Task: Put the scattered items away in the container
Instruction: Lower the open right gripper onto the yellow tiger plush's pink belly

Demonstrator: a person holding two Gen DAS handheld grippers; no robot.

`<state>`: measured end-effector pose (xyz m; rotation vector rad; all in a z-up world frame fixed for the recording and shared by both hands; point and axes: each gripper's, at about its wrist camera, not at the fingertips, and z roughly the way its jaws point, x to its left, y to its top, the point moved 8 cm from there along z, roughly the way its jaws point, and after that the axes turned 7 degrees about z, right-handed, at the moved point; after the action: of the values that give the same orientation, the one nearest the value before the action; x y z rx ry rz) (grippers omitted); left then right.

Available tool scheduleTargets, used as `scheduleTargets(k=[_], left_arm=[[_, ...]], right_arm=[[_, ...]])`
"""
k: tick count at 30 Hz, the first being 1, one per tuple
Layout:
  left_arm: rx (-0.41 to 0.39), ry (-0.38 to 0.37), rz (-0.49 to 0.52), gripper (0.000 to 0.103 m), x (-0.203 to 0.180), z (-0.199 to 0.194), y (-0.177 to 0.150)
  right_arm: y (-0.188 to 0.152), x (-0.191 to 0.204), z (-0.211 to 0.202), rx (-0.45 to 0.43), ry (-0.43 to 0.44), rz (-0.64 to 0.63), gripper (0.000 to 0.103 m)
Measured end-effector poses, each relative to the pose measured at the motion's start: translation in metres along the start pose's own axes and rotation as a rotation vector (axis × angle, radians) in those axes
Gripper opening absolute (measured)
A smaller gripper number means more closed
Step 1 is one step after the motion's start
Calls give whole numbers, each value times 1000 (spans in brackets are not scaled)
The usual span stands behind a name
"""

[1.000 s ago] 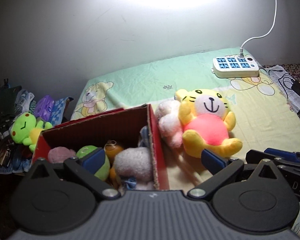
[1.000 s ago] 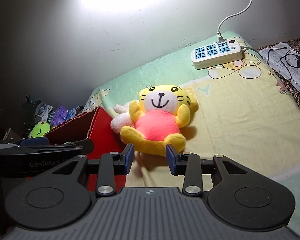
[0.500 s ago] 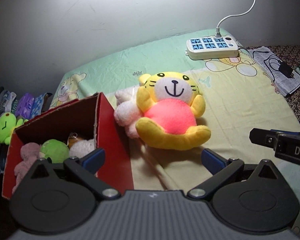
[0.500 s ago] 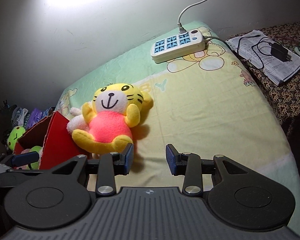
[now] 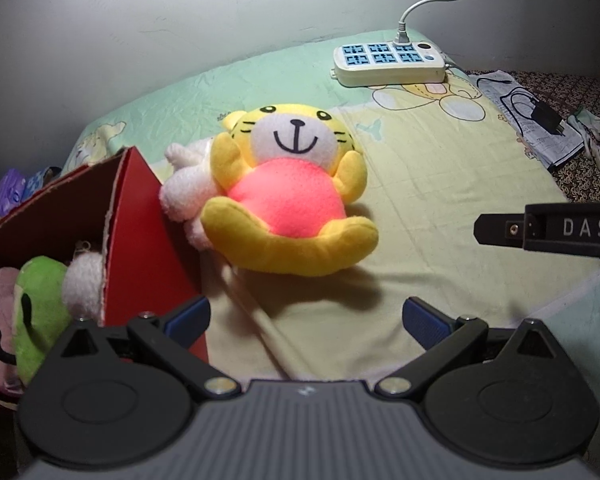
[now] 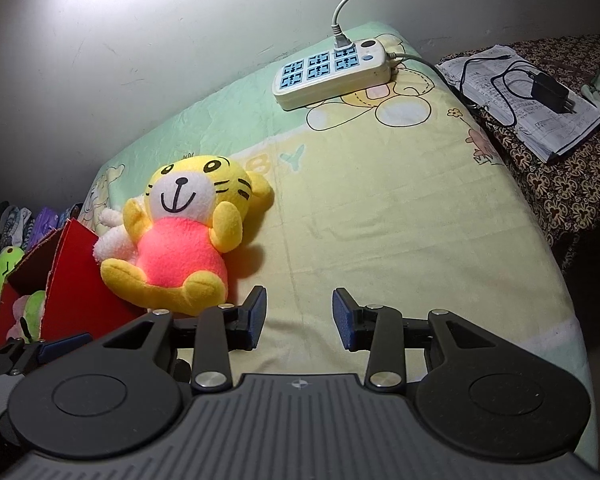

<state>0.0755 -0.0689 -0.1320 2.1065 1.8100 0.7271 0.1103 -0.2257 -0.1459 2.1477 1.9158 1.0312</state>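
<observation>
A yellow tiger plush (image 5: 288,196) (image 6: 180,240) with a pink belly lies on the pale cartoon-print sheet. It leans against a white plush (image 5: 188,192) (image 6: 114,240) beside the red cardboard box (image 5: 140,232) (image 6: 76,280). The box holds a green plush (image 5: 40,312), a pink one and a white fluffy one. My left gripper (image 5: 306,320) is open and empty, just short of the tiger's feet. My right gripper (image 6: 299,316) is open and empty over bare sheet, right of the tiger. Its side enters the left wrist view at the right edge.
A white power strip (image 5: 388,64) (image 6: 332,74) with a cord lies at the far end of the sheet by the wall. Papers with a black charger (image 6: 548,92) lie on a patterned cloth at right. More plush toys (image 6: 4,268) sit beyond the box at left.
Both grippers have sunk and shifted right: the box slid towards the left edge of each view, and the tiger now lies ahead of the left gripper. Both stayed open and empty.
</observation>
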Motion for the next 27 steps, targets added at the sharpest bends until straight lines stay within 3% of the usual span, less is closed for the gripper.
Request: scheduleTargets(k=[10,17,19,27], left_arm=[[-39,-62,-33,102,3,13,-3],[-57,-103,-82,102,9,22,0],[-65,-111,-94,101,11,24,2],[-116,-155,-102,98,13,31,11]], right_arm=[[8,6,16,-5,-94,-73,43],[11,14,27,12,-89,-94,43],[11,16,30,21,-67,-86,43],[18,32,37,49,157,1,43]])
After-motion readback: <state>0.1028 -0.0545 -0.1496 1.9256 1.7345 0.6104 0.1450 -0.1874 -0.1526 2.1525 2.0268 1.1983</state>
